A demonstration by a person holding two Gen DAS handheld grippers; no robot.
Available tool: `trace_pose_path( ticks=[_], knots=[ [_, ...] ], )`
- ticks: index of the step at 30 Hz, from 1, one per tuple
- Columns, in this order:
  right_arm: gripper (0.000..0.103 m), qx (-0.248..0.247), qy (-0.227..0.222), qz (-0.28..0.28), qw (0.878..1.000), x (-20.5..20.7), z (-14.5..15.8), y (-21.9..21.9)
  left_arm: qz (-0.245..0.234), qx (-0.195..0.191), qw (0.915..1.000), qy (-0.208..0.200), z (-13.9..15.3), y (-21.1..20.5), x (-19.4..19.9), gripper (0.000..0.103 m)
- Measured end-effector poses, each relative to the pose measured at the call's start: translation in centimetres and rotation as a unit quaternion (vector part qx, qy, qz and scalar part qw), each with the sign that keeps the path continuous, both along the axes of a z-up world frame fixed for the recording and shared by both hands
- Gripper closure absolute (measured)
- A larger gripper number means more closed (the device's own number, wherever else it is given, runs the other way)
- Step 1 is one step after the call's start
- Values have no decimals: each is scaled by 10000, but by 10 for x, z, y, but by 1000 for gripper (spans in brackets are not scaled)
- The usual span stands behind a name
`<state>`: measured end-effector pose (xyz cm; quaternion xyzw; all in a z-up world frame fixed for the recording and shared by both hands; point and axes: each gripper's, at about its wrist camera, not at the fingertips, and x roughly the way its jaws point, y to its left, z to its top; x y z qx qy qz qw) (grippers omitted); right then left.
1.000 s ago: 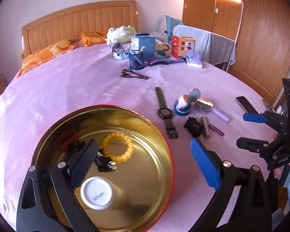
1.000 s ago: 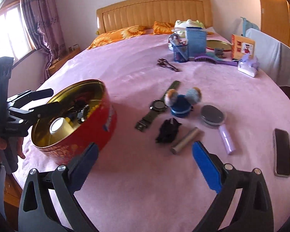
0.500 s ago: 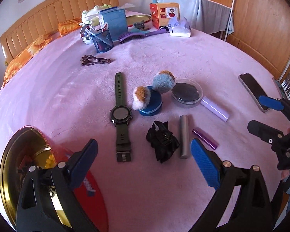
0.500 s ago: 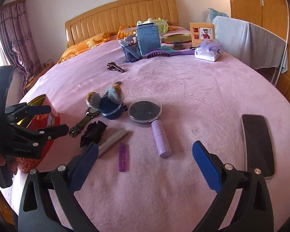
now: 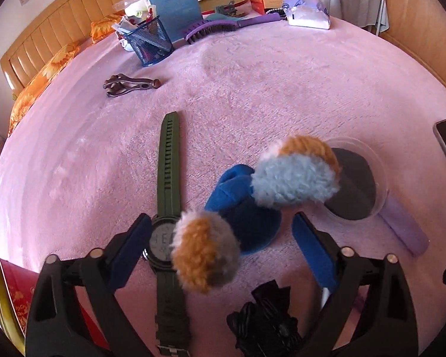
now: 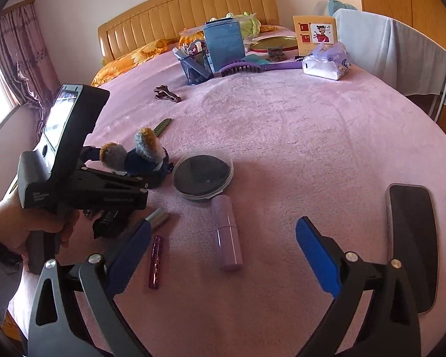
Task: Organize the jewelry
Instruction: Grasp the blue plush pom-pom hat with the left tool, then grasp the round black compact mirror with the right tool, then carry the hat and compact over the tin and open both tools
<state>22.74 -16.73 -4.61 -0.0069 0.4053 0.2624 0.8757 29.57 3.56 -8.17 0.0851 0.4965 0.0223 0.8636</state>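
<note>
My left gripper [image 5: 220, 247] is open, its jaws standing either side of a blue hair band with two fluffy pompoms [image 5: 246, 208], low over the pink bedspread. A green wristwatch [image 5: 167, 196] lies beside it, under the left finger. A black scrunchie [image 5: 267, 324] lies just below. The red tin [image 5: 9, 294] with gold inside shows at the lower left edge. My right gripper [image 6: 223, 253] is open and empty above a lilac tube [image 6: 226, 232] and a purple stick [image 6: 155, 261]. The pompom band [image 6: 142, 157] and the left gripper also show in the right wrist view.
A round clear-lidded case [image 6: 203, 175], a silver tube [image 6: 157, 217] and a phone [image 6: 413, 238] lie on the bed. Farther back are a brown hair clip [image 5: 128, 84], a blue mesh cup [image 5: 148, 41], a purple hairbrush [image 5: 217, 28], boxes and a tissue pack [image 6: 327, 62].
My left gripper has swung away from the tin and moved forward and down onto the pompom band. My right gripper has shifted right toward the lilac tube and phone.
</note>
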Motion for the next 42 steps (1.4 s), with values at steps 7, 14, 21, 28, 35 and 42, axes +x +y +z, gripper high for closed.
trace_pose_path(
  ticks=[7, 14, 21, 28, 35, 42],
  knots=[
    [5, -159, 41, 72, 9998, 9, -7, 13, -220, -417, 9987, -195, 25, -7, -23, 55],
    [5, -412, 206, 303, 9985, 48, -16, 59, -416, -529, 9958, -626, 82, 14, -81, 55],
    [13, -682, 806, 252, 9941, 80, -42, 90, -229, -600, 9959, -638, 89, 46, -100, 55],
    [28, -537, 494, 58, 9973, 58, -8, 87, 31, -810, 9937, -772, 95, 81, -119, 55],
    [28, -353, -239, 940, 9947, -4, 74, 145, 636, -866, 9877, -1136, 124, 158, -173, 55],
    [27, -288, -636, 2182, 9734, -80, 112, 250, 1319, -906, 9794, -1229, 121, 243, -246, 55]
  ],
)
